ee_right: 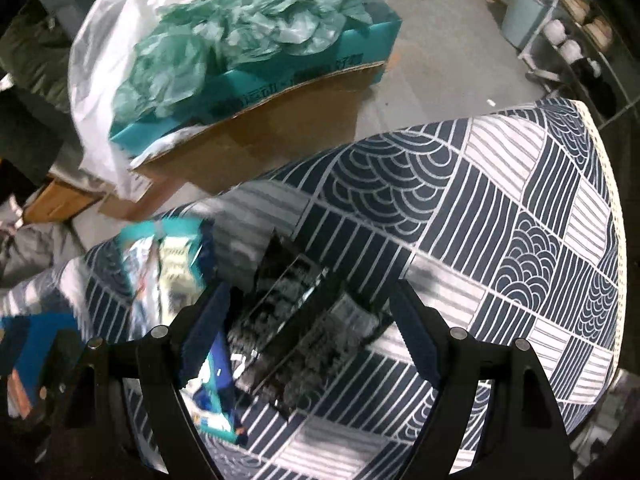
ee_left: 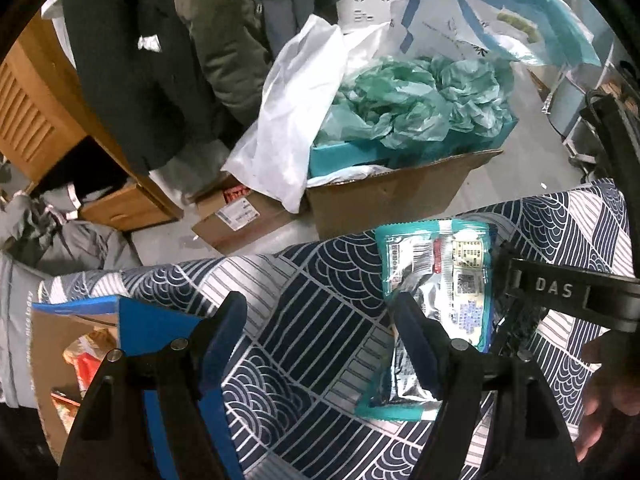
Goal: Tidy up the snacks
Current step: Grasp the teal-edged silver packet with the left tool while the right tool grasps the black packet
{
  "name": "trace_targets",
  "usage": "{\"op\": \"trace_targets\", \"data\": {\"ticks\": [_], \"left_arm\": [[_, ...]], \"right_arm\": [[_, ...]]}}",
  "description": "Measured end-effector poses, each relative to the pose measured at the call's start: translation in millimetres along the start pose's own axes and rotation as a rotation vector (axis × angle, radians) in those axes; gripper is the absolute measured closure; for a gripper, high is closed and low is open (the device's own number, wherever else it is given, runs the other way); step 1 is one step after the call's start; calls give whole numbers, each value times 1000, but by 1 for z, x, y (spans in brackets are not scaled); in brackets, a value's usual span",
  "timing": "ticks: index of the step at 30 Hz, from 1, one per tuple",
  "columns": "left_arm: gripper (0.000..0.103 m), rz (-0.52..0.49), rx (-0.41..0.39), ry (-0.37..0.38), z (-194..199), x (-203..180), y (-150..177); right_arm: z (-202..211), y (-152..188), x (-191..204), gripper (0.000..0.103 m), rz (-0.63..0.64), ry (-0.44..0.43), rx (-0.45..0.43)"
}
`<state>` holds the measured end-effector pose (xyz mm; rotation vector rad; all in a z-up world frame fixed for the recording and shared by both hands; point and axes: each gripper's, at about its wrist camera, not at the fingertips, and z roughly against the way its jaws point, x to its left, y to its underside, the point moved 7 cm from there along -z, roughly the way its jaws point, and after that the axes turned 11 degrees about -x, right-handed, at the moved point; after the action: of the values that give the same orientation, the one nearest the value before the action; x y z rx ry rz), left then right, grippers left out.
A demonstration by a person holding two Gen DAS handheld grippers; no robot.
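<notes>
Both claws spread over patterned-cloth worktop (ee_left: 320,320).
L claw (ee_left: 320,320) beside teal foil snack pouch (ee_left: 436,280); R claw (ee_right: 310,312) above dark snack pack (ee_right: 296,320), no contact.

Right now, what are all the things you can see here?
Tablecloth: one, navy and white patterned, covering the table.
Teal snack packet: one, teal and silver, on the cloth, printed back up.
Dark packet: one, black and silvery, on the cloth between the right tool's fingers, blurred.
Blue box: one, at the table's left edge.
Cardboard box: one, brown, on the floor, holding green crumpled bags.
Coats: several, dark, hanging behind.
Left tool: black, blue pads, open above the cloth.
Right tool: black, open.
</notes>
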<state>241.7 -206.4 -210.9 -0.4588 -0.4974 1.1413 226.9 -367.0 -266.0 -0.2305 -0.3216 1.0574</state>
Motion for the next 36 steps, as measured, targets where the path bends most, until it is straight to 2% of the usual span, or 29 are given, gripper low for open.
{"op": "trace_targets", "data": {"ticks": [9, 24, 36], "left_arm": [[26, -34, 12, 8, -9, -7, 5], [26, -10, 72, 50, -9, 0, 26], [26, -93, 101, 80, 8, -18, 60]], "right_arm": [[-21, 11, 6, 22, 48, 20, 52], [-18, 69, -13, 22, 392, 75, 127], [5, 124, -41, 22, 389, 37, 177]]}}
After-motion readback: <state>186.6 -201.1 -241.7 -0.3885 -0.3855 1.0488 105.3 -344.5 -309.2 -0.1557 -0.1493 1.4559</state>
